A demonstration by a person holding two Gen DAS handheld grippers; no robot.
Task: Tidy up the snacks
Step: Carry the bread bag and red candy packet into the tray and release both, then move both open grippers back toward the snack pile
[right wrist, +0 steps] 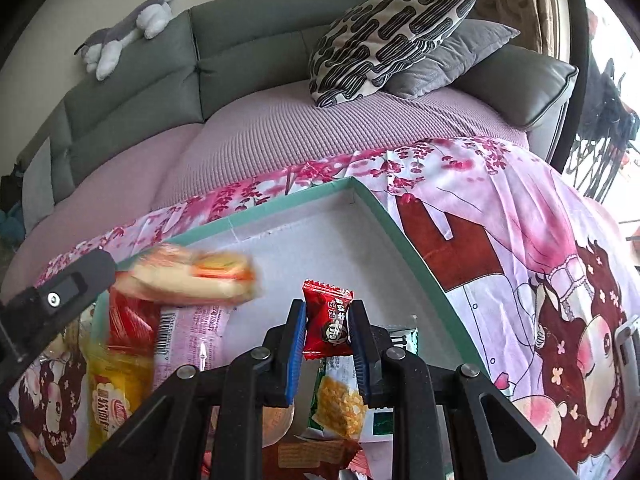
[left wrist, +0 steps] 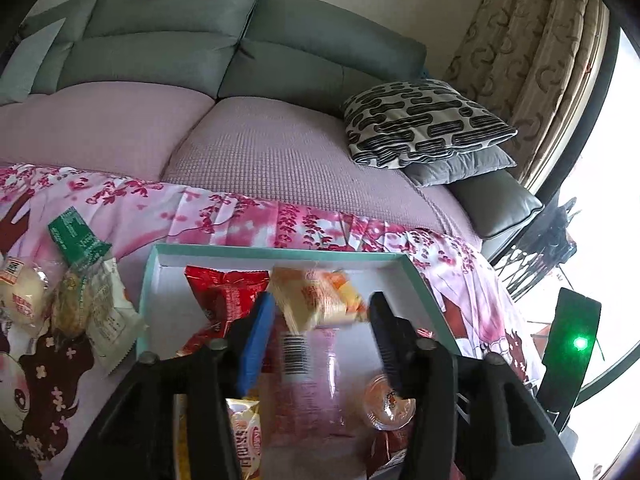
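The shallow cardboard box had a teal rim and a white inside. The small candy wrapper was red with a dark round mark. The printed cloth was pink with cherry blossoms. The square cushion showed black shapes on white. The sofa back was grey-green.

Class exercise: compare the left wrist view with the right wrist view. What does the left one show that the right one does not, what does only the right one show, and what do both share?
Only the left wrist view shows the loose snacks outside the box, such as the green-topped packet and the bun packet, plus the left gripper with its jaws apart.

Only the right wrist view shows the right gripper clamping a small red candy, and the corn snack packet below it.

Both show the teal box, the blurred sandwich packet, the patterned cushion and the sofa.
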